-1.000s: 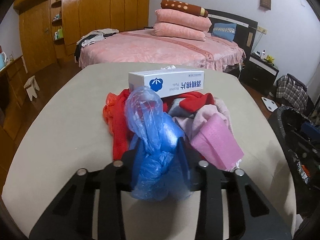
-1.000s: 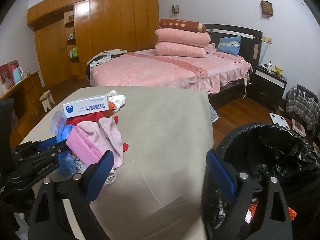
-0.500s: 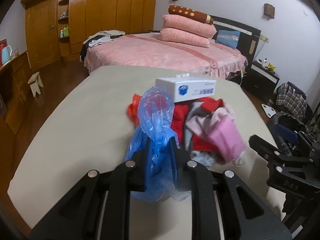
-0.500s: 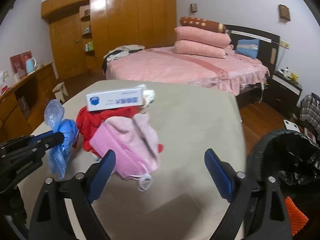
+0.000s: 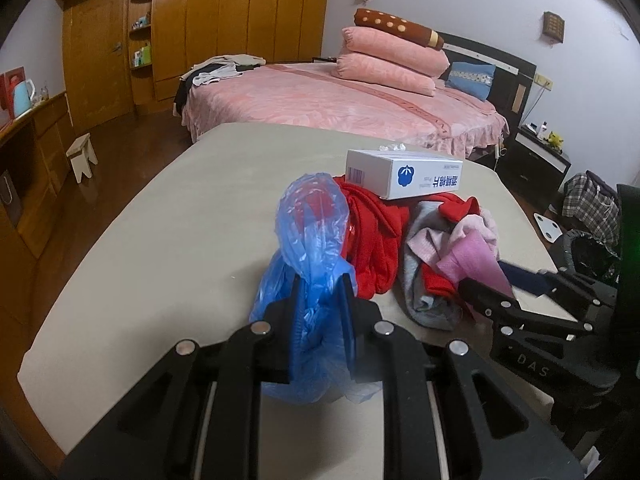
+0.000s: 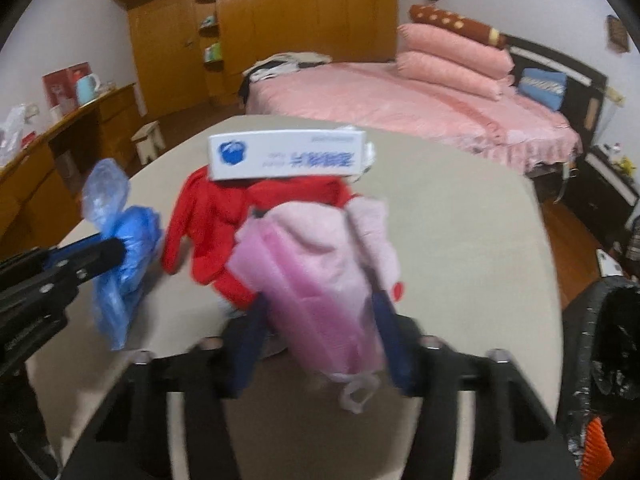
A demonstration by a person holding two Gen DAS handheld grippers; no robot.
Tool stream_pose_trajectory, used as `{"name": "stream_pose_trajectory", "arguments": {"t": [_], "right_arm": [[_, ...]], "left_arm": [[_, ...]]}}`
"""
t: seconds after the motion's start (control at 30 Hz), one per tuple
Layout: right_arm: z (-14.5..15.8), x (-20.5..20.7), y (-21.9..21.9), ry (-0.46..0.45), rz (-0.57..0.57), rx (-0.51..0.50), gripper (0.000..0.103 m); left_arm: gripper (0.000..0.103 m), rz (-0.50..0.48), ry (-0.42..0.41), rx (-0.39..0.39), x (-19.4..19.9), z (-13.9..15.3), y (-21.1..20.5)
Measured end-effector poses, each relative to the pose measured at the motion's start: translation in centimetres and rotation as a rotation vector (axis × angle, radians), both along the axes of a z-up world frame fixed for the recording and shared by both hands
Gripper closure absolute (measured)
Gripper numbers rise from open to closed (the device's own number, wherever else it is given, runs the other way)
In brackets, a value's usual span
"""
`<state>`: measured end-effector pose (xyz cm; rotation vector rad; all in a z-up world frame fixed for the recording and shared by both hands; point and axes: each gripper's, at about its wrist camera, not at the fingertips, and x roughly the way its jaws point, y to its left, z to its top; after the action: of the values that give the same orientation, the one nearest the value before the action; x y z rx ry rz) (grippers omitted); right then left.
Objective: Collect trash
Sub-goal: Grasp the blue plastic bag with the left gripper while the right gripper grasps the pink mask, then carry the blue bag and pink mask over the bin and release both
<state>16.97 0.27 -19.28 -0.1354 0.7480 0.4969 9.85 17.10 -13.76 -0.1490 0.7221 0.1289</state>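
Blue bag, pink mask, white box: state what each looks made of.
Blue bag: thin plastic film; translucent, crinkled, glossy. Pink mask: probably non-woven fabric; matte and pleated, with a white ear loop, though the right wrist view is blurred. White box: likely printed cardboard; crisp edges, smooth faces, barcode on one end.

The right wrist view is smeared by motion: the right gripper's blue fingers and the pink pleated face mask between them blur, so contact cannot be judged. The black-lined trash bin is cut by the right edge. Print on the white cardboard box is unreadable.
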Motion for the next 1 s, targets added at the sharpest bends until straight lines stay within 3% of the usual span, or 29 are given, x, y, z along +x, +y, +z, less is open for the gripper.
{"name": "stream_pose_trajectory", "arguments": {"t": [0.03, 0.23, 0.57, 1.0], "right_arm": [[0.1, -0.3, 0.0, -0.004, 0.004, -0.002, 0.075], [1.5, -1.9, -1.2, -0.01, 0.013, 0.061, 0.088], [5.1, -3.6, -3.9, -0.062, -0.005, 0.138, 0.09], [8.3, -4.8, -8.9, -0.133, -0.123, 0.184, 0.09]], "left_arm": [[0.087, -0.001, -0.001, 0.002, 0.0, 0.0, 0.0], [0.087, -0.013, -0.015, 0.008, -0.2, 0.3, -0.6], [0.087, -0.055, -0.052, 0.009, -1.1, 2.1, -3.0], [0.087, -0.147, -0.112, 0.003, -0.8, 5.0, -7.6]]}}
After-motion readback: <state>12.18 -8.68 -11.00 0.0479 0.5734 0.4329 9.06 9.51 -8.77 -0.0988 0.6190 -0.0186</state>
